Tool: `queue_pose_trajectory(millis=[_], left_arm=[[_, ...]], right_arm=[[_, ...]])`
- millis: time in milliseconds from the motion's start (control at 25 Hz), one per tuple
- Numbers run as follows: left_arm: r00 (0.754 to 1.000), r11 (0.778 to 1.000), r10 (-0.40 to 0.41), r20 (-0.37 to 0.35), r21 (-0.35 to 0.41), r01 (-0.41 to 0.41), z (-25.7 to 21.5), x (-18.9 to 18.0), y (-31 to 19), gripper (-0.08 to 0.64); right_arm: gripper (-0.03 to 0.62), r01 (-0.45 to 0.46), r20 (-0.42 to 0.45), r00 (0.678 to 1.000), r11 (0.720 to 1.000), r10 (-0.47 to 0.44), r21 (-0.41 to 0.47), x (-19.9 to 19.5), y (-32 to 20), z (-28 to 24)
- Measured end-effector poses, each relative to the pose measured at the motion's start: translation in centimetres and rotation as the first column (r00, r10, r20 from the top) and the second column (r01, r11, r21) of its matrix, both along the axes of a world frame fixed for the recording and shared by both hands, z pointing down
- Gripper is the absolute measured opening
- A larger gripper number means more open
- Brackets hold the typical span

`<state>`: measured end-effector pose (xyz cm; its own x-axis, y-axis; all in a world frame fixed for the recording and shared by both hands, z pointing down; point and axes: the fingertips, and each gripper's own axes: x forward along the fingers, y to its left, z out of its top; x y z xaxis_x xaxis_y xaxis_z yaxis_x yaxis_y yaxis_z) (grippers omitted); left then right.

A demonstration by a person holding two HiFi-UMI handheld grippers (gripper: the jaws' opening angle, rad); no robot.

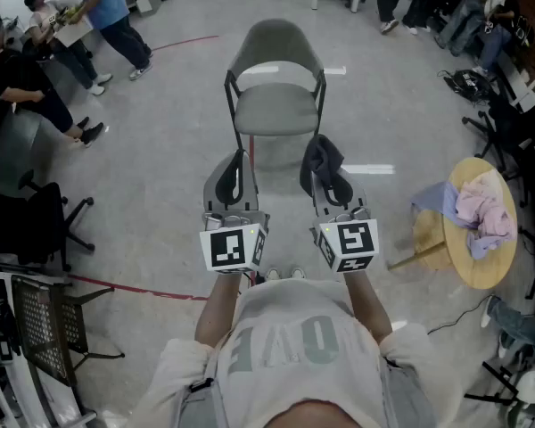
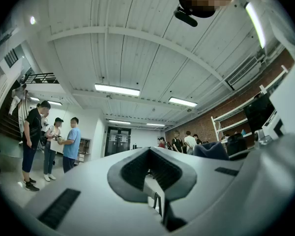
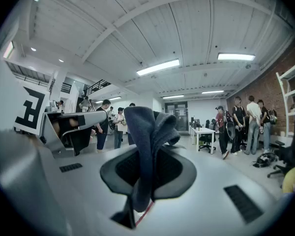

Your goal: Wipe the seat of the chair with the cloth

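A grey chair (image 1: 275, 110) with a curved back stands on the floor straight ahead, facing me, its seat bare. Both grippers are raised in front of my chest, short of the chair's front edge. A dark grey cloth (image 1: 322, 160) is pinched in my right gripper (image 1: 328, 175) and bunches up above the jaws; in the right gripper view the cloth (image 3: 146, 146) stands folded between the pads. My left gripper (image 1: 234, 175) sits beside it on the left, jaws together and nothing in them. The left gripper view points up at the ceiling, with the left gripper (image 2: 152, 176) at the bottom.
A round wooden table (image 1: 493, 273) with heaped pale clothes stands at the right. Several people (image 1: 107, 12) stand at the far left, others sit at the far right. A black office chair (image 1: 31, 212) and a wire chair (image 1: 45, 319) are at my left.
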<state>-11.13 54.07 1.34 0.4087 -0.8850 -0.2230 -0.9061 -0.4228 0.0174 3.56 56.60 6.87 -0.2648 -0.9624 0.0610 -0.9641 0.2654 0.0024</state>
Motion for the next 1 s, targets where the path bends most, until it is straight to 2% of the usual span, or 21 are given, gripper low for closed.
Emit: queue_pose_trajectory(millis=[320,600,720,1000], left_arm=[[1.000,1.000,-0.002,-0.010,0.010,0.002,-0.1,-1.1,-0.1,0.015],[1.000,1.000,0.013,-0.019,0.011,-0.013,-0.1,-2.9,-0.9,0.015],[1.000,1.000,0.016,-0.016,0.004,-0.016,0.3,-3.8,-0.9,0.015],[1.000,0.999,0.025,-0.017,-0.026,-0.026,2.1,-6.4,-3.2,0.015]], right_arm=[[0.049,0.007,-0.010,1.000,1.000,-0.007,0.011,-1.0,0.1,-0.1],[0.049,-0.015,0.018,1.000,1.000,0.014,0.024,-2.2,-0.5,-0.4],[0.049,-0.022,0.007,1.000,1.000,0.022,0.007,-2.8,-0.6,0.3],[0.049,-0.044,0.040,0.998,0.998,0.046,-0.040,-4.5,-1.8,2.4]])
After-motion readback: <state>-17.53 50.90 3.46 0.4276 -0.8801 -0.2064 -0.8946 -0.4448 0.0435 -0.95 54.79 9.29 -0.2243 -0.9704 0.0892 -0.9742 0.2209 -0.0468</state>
